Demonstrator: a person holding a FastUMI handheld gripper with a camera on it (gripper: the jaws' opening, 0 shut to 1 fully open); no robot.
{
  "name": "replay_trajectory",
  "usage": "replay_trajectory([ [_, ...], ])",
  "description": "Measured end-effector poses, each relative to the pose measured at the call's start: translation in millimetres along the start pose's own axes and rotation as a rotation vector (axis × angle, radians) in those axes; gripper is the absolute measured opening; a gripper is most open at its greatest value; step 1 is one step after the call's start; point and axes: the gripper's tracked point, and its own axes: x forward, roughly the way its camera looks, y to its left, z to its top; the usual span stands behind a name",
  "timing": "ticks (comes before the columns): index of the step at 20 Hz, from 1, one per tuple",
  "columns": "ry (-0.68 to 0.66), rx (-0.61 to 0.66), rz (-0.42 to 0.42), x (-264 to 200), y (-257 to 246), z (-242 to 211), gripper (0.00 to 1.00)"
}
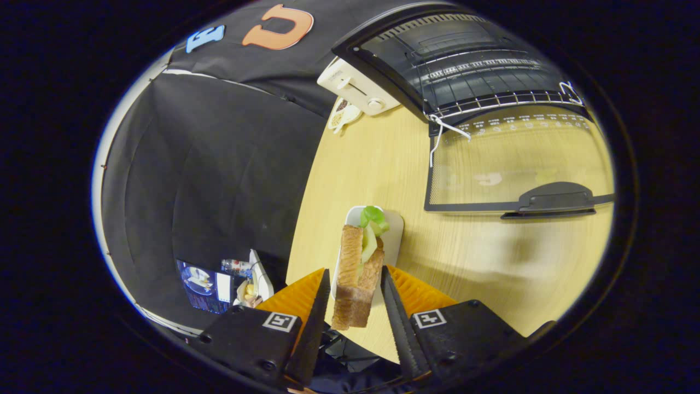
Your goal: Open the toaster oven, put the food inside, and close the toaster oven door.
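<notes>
A sandwich (354, 273) of toasted bread with green lettuce sticks up between my fingers, and my gripper (355, 271) is shut on it, both fingers pressing its bread sides. It hangs over a white plate (395, 230) near the edge of the wooden table (470, 262). Beyond the fingers and to the right, the black toaster oven (465, 65) stands open. Its glass door (514, 164) lies flat on the table with the handle (552, 200) nearest me. The wire rack (492, 101) shows inside.
A white pop-up toaster (355, 87) stands to the left of the oven, with a small dish of food (342, 115) in front of it. Off the table's left edge, down low, are a lit screen (205, 284) and some clutter.
</notes>
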Motion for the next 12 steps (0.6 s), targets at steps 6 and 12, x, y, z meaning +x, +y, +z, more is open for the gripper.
replay_trajectory([
  [6, -0.040, 0.014, -0.005, -0.3, 1.0, 3.6, 0.43],
  [12, -0.080, 0.014, 0.036, -19.9, 13.1, 8.3, 0.37],
])
